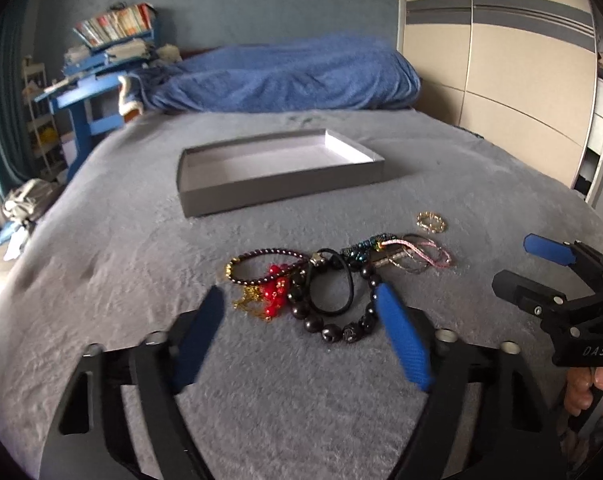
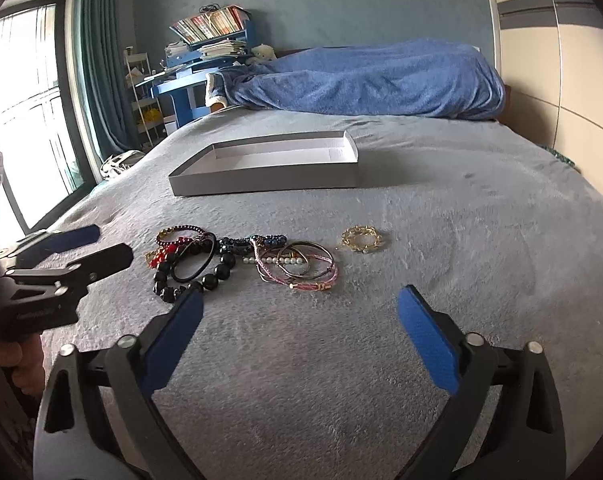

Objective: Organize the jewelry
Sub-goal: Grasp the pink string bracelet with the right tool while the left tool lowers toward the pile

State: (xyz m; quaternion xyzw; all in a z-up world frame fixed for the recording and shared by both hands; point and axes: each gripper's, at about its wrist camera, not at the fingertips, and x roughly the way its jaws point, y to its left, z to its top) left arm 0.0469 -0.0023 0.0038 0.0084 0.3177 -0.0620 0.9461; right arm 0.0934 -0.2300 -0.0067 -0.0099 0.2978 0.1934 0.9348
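Left wrist view: left gripper (image 1: 301, 300) jaws spread wide, empty, over black bead bracelet (image 1: 333, 312) in jewelry pile on bed (image 1: 101, 280). Tray (image 1: 281, 196) empty beyond.

Right wrist view: right gripper (image 2: 301, 312) jaws wide too, nothing held. Gold bracelet (image 2: 361, 239) sits apart. Looks like first pick; next needs clean single-piece pinch.

One gray tray (image 2: 261, 180), one gold chain bracelet (image 2: 361, 239), two hand-held grippers.

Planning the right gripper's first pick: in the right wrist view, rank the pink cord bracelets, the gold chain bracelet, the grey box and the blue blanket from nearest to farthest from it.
From the right gripper:
1. Pink cord bracelets, just ahead, slightly left of centre.
2. Gold chain bracelet, lying apart, ahead and slightly right.
3. Grey box, mid-bed, left of centre.
4. Blue blanket, at the far end.
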